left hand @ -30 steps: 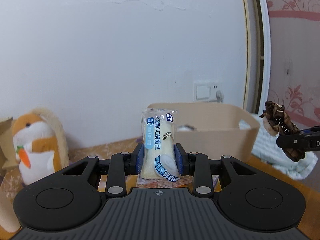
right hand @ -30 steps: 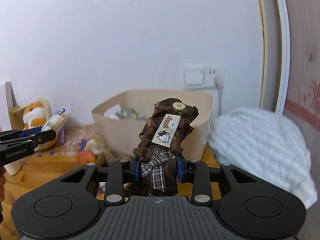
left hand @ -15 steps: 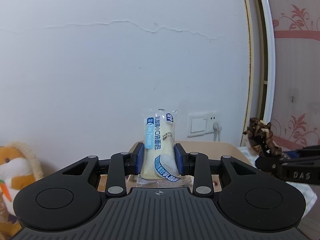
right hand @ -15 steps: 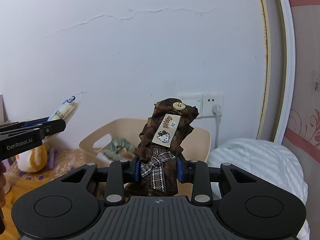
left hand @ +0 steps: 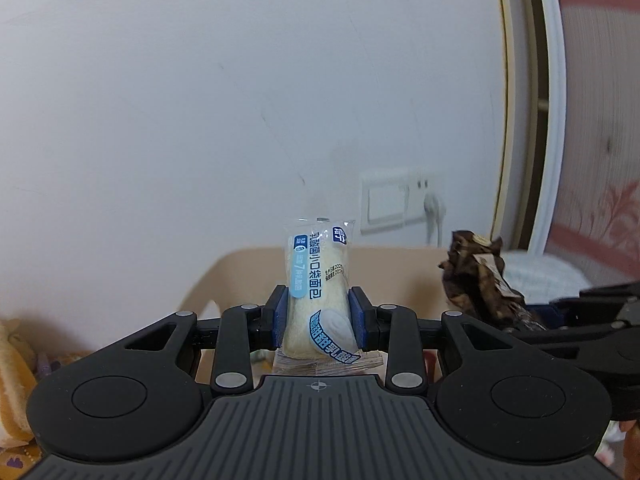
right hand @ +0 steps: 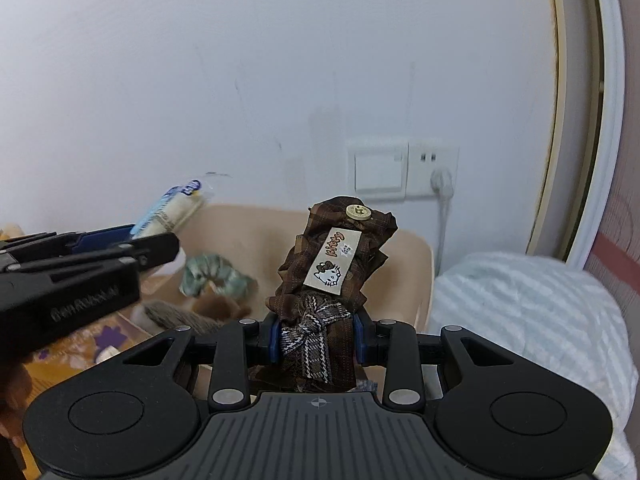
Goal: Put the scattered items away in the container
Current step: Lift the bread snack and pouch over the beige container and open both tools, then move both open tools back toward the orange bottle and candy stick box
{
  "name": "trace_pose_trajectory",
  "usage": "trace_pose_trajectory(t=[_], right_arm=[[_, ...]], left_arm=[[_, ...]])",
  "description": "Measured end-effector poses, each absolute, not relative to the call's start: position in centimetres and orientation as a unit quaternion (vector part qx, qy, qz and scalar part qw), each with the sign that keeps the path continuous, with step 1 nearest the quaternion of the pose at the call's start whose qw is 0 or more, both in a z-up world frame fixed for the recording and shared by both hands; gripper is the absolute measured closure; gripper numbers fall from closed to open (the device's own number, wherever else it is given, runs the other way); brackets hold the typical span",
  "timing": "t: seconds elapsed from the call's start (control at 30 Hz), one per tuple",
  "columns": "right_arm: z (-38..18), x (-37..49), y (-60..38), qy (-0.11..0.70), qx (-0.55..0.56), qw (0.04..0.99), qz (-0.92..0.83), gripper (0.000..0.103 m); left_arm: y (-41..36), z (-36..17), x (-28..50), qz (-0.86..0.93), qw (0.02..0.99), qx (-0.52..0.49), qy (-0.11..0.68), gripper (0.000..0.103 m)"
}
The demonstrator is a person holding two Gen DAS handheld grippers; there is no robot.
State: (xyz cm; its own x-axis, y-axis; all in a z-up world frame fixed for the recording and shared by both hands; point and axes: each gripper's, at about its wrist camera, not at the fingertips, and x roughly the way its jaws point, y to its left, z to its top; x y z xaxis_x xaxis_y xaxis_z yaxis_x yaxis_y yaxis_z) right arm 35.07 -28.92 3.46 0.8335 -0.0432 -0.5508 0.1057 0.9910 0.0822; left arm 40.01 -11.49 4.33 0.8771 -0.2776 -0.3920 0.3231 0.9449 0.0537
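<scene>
My left gripper (left hand: 318,314) is shut on a packaged bread roll (left hand: 318,280) in a clear wrapper with blue print, held upright. My right gripper (right hand: 316,338) is shut on a brown plaid fabric pouch (right hand: 332,276) with a button and a cat label. Both are held up in front of the beige basket (left hand: 400,268), which stands against the wall. In the right wrist view the basket (right hand: 416,264) holds a green scrunchie (right hand: 212,278) and a furry brown item (right hand: 176,316). The left gripper and the roll (right hand: 172,208) show at the left there. The pouch (left hand: 476,280) shows at the right in the left wrist view.
A white striped cushion (right hand: 528,316) lies right of the basket. A wall switch and socket (right hand: 404,172) with a plugged cable sit above it. A plush toy (left hand: 12,360) is at the far left on a patterned cloth (right hand: 60,368).
Both grippers have moved closer to the basket with their items, after tilting up and back down. The basket now looms larger, and the two grippers are nearer each other.
</scene>
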Motion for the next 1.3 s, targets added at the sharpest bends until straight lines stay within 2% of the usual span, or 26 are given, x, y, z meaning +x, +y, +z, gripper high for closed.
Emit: trace_pose_trajectory(t=[0.5,0.57,0.6,0.63,0.67,0.7,0.8,0.87,1.0,1.17,1.3], right_arm=[[1.3,37.6,-29.3,0.306,0.064,0.949,-0.049,0.072],[0.9,37.8,-29.4,0.306,0.069,0.948,-0.05,0.071],[0.7,37.9,-29.4,0.308,0.069,0.948,-0.051,0.07],[0.6,37.8,-29.4,0.309,0.069,0.947,-0.051,0.064],[0.4,37.8,-29.5,0.309,0.07,0.947,-0.054,0.057],[0.3,37.6,-29.7,0.309,0.072,0.947,-0.056,0.054],[0.6,36.7,-30.0,0.297,0.08,0.95,-0.053,0.047],[1.1,35.9,-29.9,0.284,0.074,0.954,-0.064,0.036],[2.2,33.6,-29.5,0.263,0.076,0.96,-0.062,0.033],[2.7,30.0,-27.5,0.235,0.08,0.967,-0.054,0.018],[1.6,27.5,-25.0,0.234,0.076,0.968,-0.04,0.012]], left_arm=[[-12.7,1.8,42.0,-0.153,0.954,0.102,0.238,0.068],[-12.3,1.9,41.7,-0.149,0.955,0.103,0.234,0.054],[-12.1,2.0,41.5,-0.137,0.958,0.105,0.228,0.041],[-11.8,2.1,41.3,-0.127,0.961,0.104,0.221,0.027],[-11.6,2.3,41.2,-0.12,0.964,0.099,0.213,0.023],[-11.0,2.5,40.9,-0.119,0.967,0.091,0.205,0.021],[-9.6,2.9,40.2,-0.12,0.97,0.069,0.199,0.021],[-8.6,2.9,39.5,-0.112,0.973,0.064,0.191,0.021],[-6.7,2.5,37.9,-0.083,0.979,0.069,0.172,0.021],[-3.8,1.5,36.0,-0.06,0.98,0.055,0.182,0.02],[-1.9,0.4,34.8,-0.058,0.975,0.043,0.209,0.02]])
